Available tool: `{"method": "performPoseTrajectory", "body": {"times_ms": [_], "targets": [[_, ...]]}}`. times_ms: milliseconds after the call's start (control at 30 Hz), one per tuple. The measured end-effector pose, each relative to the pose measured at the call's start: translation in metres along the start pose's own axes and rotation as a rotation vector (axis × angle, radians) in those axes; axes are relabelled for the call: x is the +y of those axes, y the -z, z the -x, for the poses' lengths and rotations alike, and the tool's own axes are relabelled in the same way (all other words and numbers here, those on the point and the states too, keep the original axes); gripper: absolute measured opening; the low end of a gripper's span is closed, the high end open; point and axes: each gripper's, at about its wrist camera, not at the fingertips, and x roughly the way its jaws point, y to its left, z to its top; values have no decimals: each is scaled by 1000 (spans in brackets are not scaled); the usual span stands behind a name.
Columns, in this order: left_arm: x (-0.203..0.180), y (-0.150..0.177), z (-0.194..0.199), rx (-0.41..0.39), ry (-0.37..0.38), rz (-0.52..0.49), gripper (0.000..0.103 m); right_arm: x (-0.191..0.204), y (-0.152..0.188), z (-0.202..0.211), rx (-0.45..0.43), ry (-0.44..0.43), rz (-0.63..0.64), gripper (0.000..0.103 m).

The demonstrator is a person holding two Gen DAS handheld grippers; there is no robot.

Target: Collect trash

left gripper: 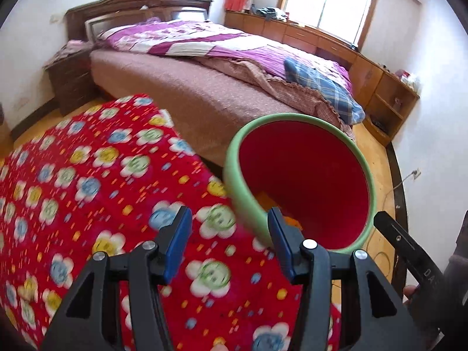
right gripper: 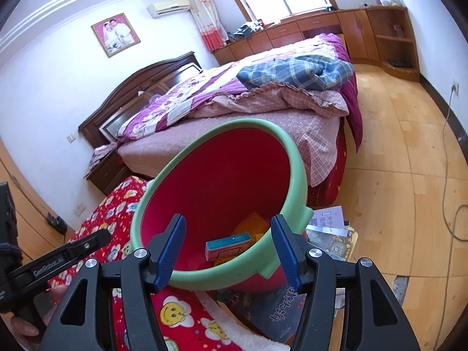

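The red wastebasket (right gripper: 222, 181) with a green rim stands beside the flower-print blanket (left gripper: 87, 175), holding a teal-and-orange box (right gripper: 228, 248). The right tool (right gripper: 229, 251) hovers over the rim, its jaws opening and empty. The left tool (left gripper: 229, 239) is apart, empty, over the blanket.

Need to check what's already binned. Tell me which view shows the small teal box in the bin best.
The right wrist view: the small teal box lies in plain sight at the bottom of the bin. In the left wrist view the box is not visible; only something orange shows inside.
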Motion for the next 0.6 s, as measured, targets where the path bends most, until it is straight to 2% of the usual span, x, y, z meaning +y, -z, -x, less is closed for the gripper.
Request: {"method": "performPoseTrajectory", "body": {"times_ms": [133,167,200,333,600], "targets": [[17,13,21,-12,-34,33,54,14,5,8,-1,0,32,66],[21,16,28,-21,-48,36,54,20,8,12,-5,-3,53,71],[24,19,33,-30,-61,39,54,24,9,15,-10,-8,68,80],[43,35,59,-60,-104,73,54,47,20,29,-30,-32,158,80],[74,62,103,-112,-198,125,54,81,35,54,-17,-108,221,80]]}}
